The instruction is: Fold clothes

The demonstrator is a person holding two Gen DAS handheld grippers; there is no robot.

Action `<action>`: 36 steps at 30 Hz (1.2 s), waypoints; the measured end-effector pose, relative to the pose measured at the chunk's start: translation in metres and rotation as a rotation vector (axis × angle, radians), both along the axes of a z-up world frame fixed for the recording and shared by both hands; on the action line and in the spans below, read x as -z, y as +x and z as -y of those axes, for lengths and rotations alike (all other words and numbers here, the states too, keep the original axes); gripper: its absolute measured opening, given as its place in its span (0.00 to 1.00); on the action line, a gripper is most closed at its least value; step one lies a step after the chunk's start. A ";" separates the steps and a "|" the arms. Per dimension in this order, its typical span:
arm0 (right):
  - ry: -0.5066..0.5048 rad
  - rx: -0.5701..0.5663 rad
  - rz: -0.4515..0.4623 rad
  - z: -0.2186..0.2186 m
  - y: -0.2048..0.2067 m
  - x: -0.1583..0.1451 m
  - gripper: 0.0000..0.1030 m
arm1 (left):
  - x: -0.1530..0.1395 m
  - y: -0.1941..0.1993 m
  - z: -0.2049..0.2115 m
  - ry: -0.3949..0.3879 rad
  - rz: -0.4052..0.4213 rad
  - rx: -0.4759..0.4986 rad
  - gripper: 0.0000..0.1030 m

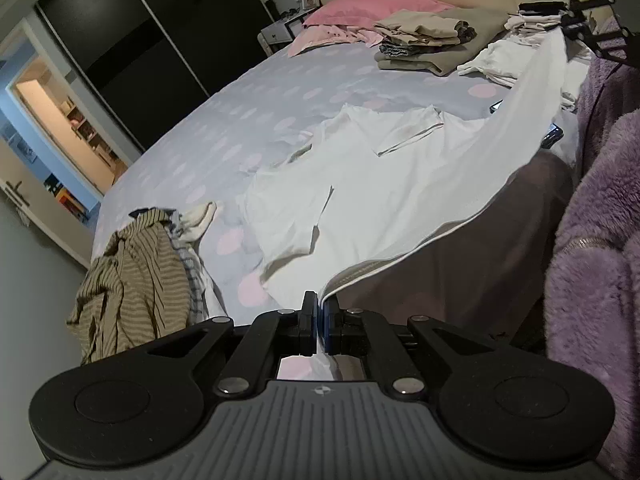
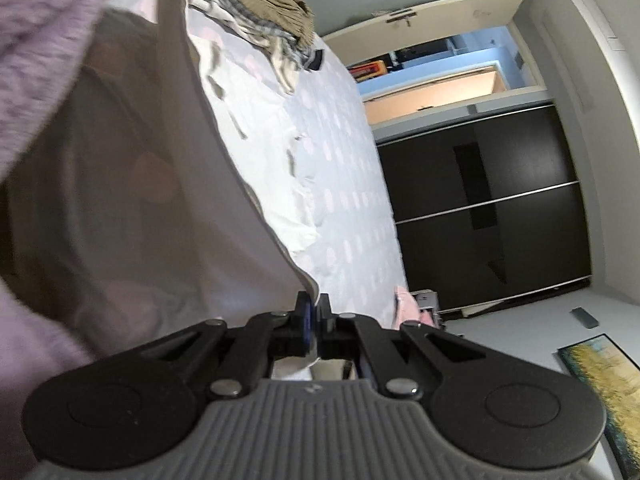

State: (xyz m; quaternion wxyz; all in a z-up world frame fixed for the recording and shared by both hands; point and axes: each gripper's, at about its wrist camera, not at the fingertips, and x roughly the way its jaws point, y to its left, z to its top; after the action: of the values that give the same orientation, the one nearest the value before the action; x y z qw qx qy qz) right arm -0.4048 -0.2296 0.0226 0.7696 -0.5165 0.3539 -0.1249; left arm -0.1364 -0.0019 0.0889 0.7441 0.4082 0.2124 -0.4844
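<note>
A white garment (image 1: 360,184) lies partly spread on the bed (image 1: 240,120), its near hem lifted off the mattress. My left gripper (image 1: 320,316) is shut on one end of that hem. The hem runs taut up to my right gripper (image 1: 592,12), seen at the top right. In the right wrist view my right gripper (image 2: 314,312) is shut on the same white garment (image 2: 192,184), which hangs as a sheet to its left. The part of the garment under the lifted flap is hidden.
Folded beige and white clothes (image 1: 424,36) are stacked near a pink pillow (image 1: 360,8). A striped olive heap (image 1: 132,280) lies at the bed's foot; it also shows in the right wrist view (image 2: 260,0). A purple fleece (image 1: 600,240) is at right. A dark wardrobe (image 2: 480,208) faces the bed.
</note>
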 end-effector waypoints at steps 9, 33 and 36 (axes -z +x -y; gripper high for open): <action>-0.009 0.010 -0.001 0.021 0.025 -0.003 0.02 | -0.007 0.015 0.017 -0.058 0.025 -0.017 0.01; 0.057 0.150 0.132 0.201 0.260 0.008 0.02 | 0.024 0.260 0.223 -0.093 0.043 -0.153 0.01; 0.091 0.180 0.105 0.230 0.300 0.029 0.02 | 0.050 0.292 0.253 -0.067 0.016 -0.181 0.01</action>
State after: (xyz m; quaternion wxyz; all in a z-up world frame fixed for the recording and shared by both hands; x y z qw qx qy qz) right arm -0.1044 -0.4591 -0.0068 0.7955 -0.4399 0.3632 -0.2042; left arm 0.1559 -0.2552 0.0394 0.7999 0.3660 0.2260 -0.4186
